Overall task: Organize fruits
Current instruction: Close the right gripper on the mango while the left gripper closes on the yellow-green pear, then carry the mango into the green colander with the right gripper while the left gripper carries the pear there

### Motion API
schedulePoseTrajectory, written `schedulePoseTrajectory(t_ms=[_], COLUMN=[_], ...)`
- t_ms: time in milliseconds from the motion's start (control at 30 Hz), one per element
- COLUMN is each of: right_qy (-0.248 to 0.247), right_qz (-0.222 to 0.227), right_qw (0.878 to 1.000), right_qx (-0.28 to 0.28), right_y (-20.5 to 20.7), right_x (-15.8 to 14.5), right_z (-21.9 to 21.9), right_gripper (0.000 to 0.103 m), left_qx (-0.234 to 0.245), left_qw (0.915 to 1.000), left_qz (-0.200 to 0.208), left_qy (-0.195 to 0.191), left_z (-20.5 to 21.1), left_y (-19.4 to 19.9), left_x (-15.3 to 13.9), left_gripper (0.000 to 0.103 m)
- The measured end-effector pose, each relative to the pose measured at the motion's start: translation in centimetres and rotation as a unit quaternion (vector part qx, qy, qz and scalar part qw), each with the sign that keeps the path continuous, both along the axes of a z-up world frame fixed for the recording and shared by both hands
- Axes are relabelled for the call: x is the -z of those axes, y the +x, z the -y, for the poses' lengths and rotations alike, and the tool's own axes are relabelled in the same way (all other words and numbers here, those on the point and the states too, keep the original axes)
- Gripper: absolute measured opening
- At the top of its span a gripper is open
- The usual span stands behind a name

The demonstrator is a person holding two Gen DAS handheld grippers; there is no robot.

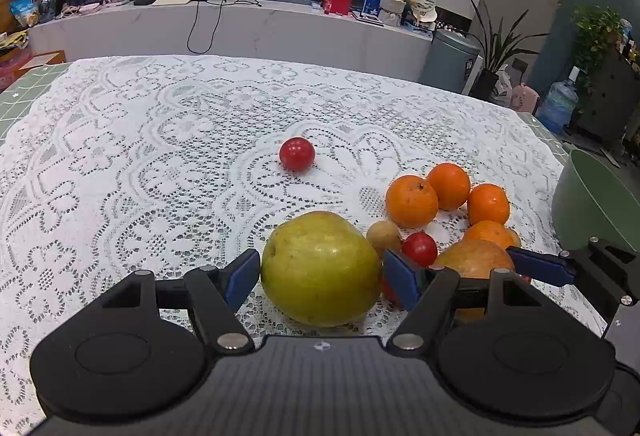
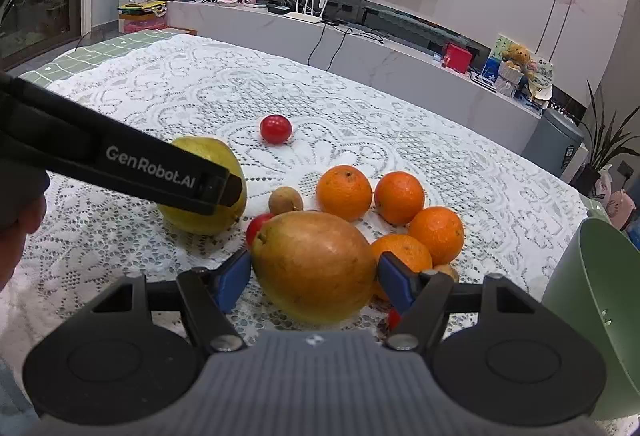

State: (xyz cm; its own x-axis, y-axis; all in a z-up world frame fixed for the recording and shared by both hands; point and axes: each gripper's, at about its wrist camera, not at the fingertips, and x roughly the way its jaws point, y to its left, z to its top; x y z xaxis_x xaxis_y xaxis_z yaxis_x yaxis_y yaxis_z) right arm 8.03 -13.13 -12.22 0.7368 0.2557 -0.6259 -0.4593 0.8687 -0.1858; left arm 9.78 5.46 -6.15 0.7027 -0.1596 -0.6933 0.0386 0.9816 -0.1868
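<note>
Both claws sit low over the fruit pile on the lace-covered bench [image 1: 160, 140], each straddling one big fruit.

Left claw [image 1: 320, 276]: spread wide around the green pear [image 1: 320, 268]. The left pad [image 1: 242, 278] looks just at the skin; I can't tell if the right pad touches. No squeeze visible. The pear sits on the bench.

Right claw [image 2: 314, 278]: straddles the mango [image 2: 316, 264], jaws spread. Pads at or near both flanks; real pressure isn't visible, so I read it as not gripped yet. The mango is also on the bench.

Doing this step well, my take:
- Centre each fruit between the pads before squeezing. Both are rounded and will likely squirt out off-axis.
- Grip at the widest girth, gently. The mango may bruise.
- The cherry tomato [image 2: 256, 226] touches the mango's left end and an orange [image 2: 402, 256] sits against its right. Lift straight up so neither rolls.
- The left claw's right finger is near the longan [image 1: 383, 236] and tomato. Watch for nudging.
- The green bowl [image 2: 600, 296] on the right is the likely drop target. Go one fruit at a time to avoid a claw clash.

The lone tomato [image 1: 297, 154] sits well apart. Leave it for later.
</note>
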Motion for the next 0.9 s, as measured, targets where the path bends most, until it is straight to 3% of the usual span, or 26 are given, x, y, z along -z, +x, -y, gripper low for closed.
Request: schedulePoseTrajectory(t_ms=[533, 900], right_qy=[0.007, 0.03], right_qz=[0.01, 0.036], right_qw=[1.0, 0.999], right_qx=[0.011, 0.006], right_y=[-0.2, -1.9], right_x=[-0.1, -2.8], right_z=[0.3, 2.0], right_gripper=[0.067, 0.066], left_qx=[-0.003, 0.003], left_qw=[0.9999, 0.9991], left_qz=[0.007, 0.041], left_qy=[-0.015, -0.002], left_z=[-0.1, 0.6], left_y=[0.1, -1.9], left_x=[0.0, -3.6], left_gripper=[0.079, 0.079])
